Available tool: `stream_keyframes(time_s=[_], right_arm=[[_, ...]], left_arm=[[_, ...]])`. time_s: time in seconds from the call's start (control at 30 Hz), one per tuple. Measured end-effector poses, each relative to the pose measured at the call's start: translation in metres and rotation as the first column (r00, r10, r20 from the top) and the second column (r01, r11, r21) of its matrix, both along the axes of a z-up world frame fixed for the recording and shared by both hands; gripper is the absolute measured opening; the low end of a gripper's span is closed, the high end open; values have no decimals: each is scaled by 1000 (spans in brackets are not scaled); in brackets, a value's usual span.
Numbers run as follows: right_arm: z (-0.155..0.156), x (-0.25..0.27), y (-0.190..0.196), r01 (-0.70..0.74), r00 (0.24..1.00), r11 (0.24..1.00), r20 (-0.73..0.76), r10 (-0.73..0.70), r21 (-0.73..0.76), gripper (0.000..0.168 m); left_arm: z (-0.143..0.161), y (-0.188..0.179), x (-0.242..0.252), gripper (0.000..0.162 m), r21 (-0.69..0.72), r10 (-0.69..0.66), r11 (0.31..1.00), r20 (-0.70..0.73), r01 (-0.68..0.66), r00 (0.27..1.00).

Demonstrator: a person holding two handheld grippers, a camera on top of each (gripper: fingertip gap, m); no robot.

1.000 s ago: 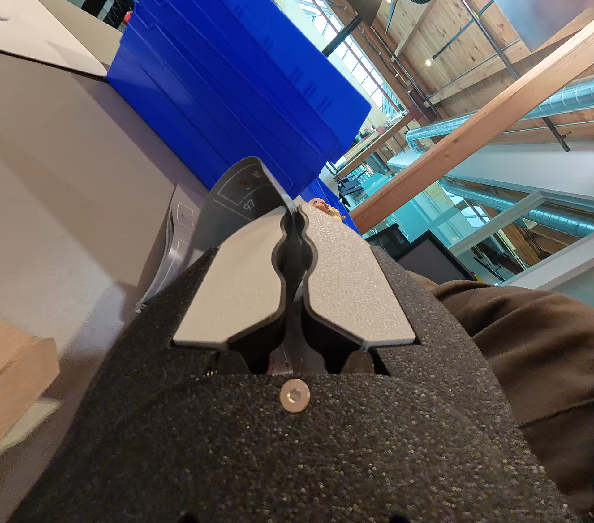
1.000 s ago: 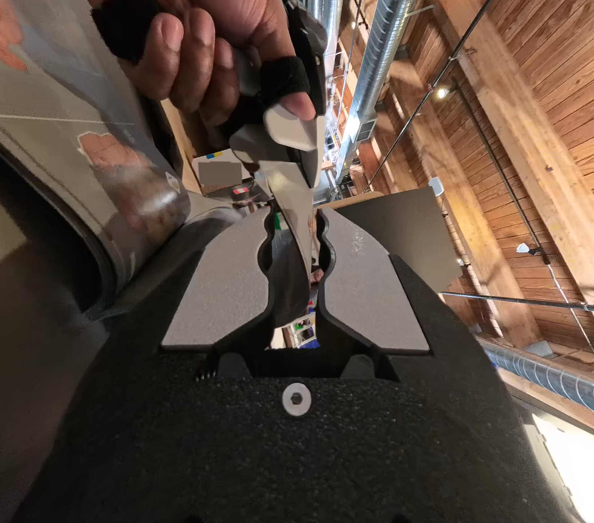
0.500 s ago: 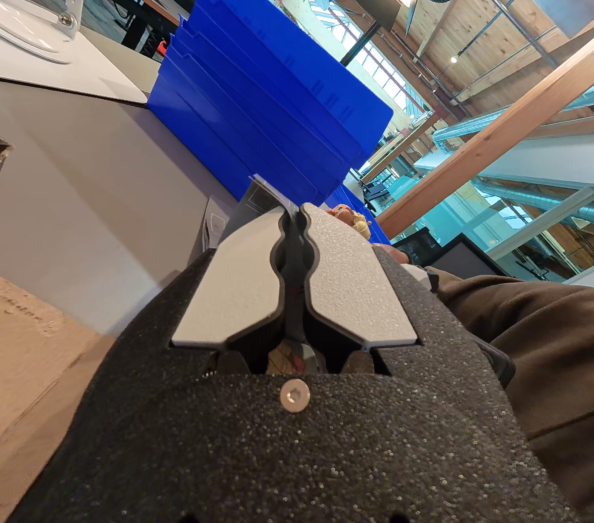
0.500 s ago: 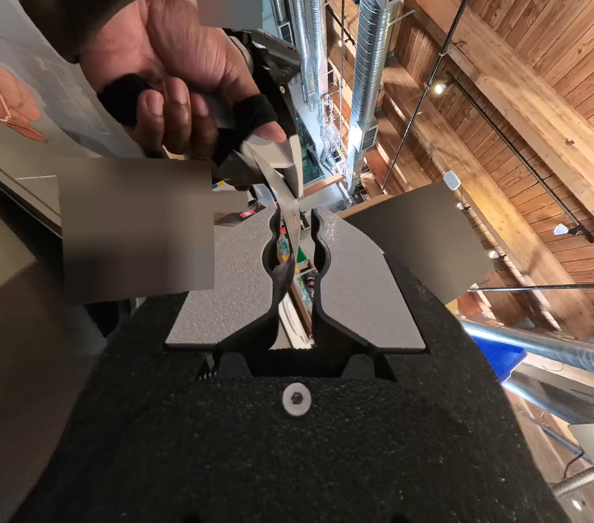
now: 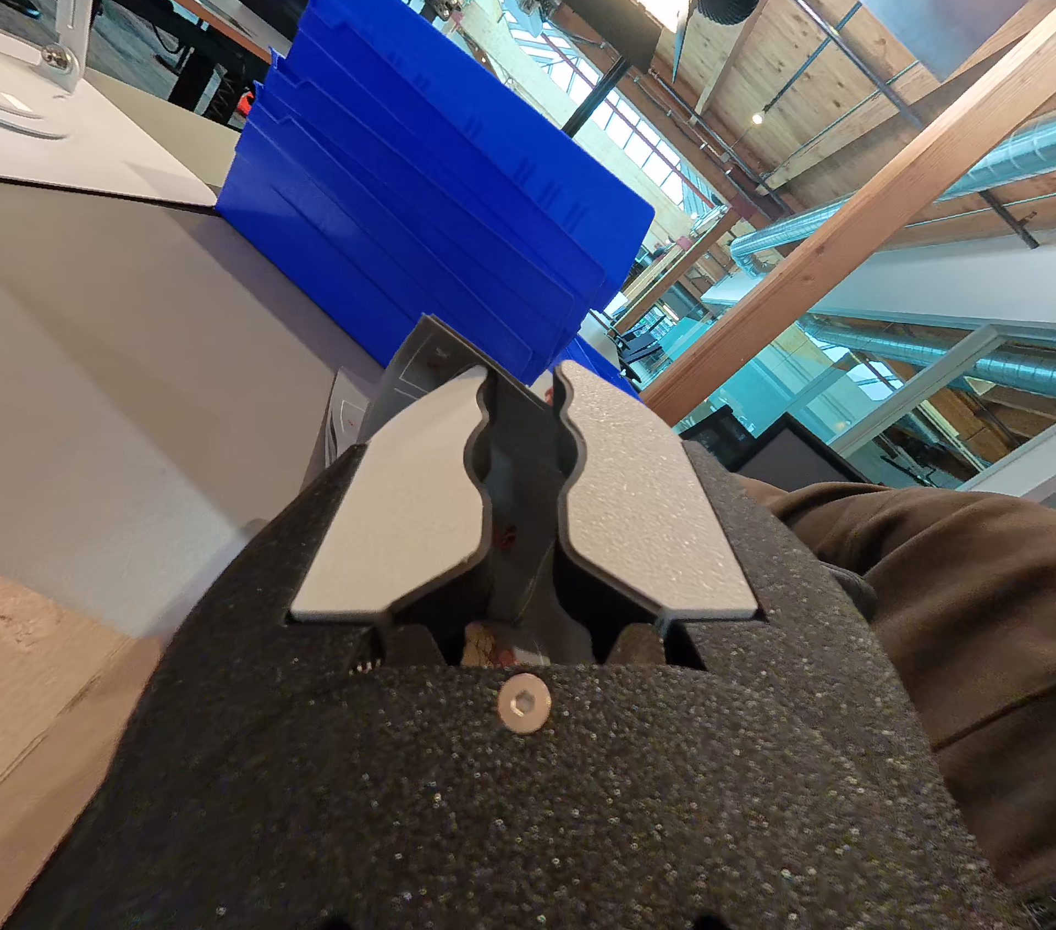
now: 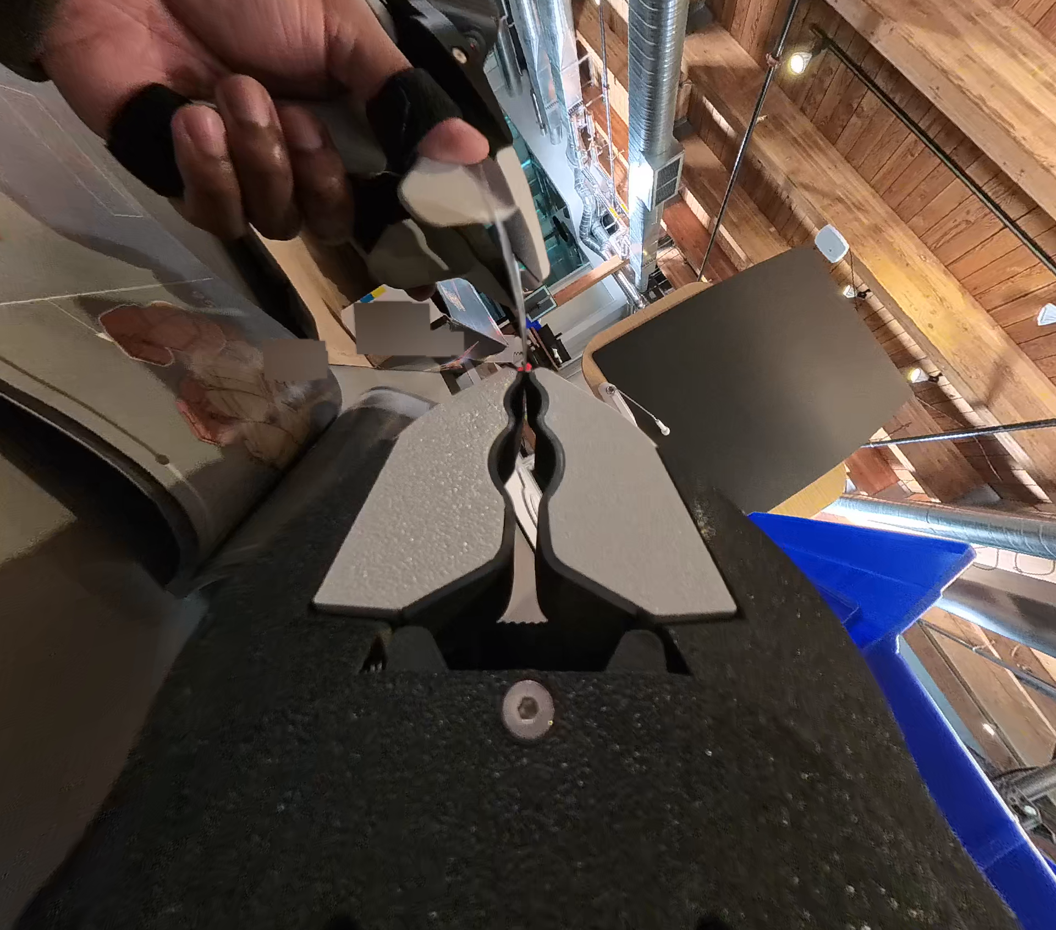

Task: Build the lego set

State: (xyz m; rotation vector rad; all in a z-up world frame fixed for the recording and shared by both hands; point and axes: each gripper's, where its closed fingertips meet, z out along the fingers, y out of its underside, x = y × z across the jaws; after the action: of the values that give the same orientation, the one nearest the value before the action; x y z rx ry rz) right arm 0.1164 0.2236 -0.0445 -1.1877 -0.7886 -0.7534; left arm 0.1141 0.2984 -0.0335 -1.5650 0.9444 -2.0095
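A thin sheet (image 6: 517, 451) was clamped edge-on by the right gripper (image 6: 524, 377); the left gripper (image 5: 521, 377), at 12 o'clock before stacked blue bins (image 5: 411, 228), was parted around a grey page (image 5: 517, 474).

From the left wrist view we look low across the grey table (image 5: 143, 331), tilted up toward the blue bins (image 5: 411, 228) and the timber ceiling. From the right wrist view we face steeply upward at close range toward the left gripper (image 6: 491, 240). We share the bins (image 6: 857, 577) and the booklet page (image 5: 434, 360) (image 6: 517, 274).
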Motion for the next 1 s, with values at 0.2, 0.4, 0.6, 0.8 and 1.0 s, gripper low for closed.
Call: stream_keyframes(time_s=[0.2, 0.4, 0.6, 0.8, 1.0], right_arm=[[1, 3, 0, 10, 1000, 1000, -9, -10, 2, 0], [3, 6, 0, 26, 1000, 1000, -11, -26, 11, 0], [3, 10, 1, 49, 999, 999, -12, -49, 13, 0], [2, 9, 1, 55, 998, 998, 7, -55, 17, 0], [2, 9, 1, 58, 998, 998, 16, -59, 20, 0]], left_arm=[[6, -2, -1, 22, -43, -23, 999, 37, 25, 999], [9, -4, -2, 21, -94, -54, 994, 64, 59, 997], [11, -6, -3, 19, -99, -67, 992, 68, 74, 995], [11, -7, -5, 8, -101, -76, 991, 79, 84, 994], [10, -7, -4, 8, -102, -78, 991, 71, 85, 994]])
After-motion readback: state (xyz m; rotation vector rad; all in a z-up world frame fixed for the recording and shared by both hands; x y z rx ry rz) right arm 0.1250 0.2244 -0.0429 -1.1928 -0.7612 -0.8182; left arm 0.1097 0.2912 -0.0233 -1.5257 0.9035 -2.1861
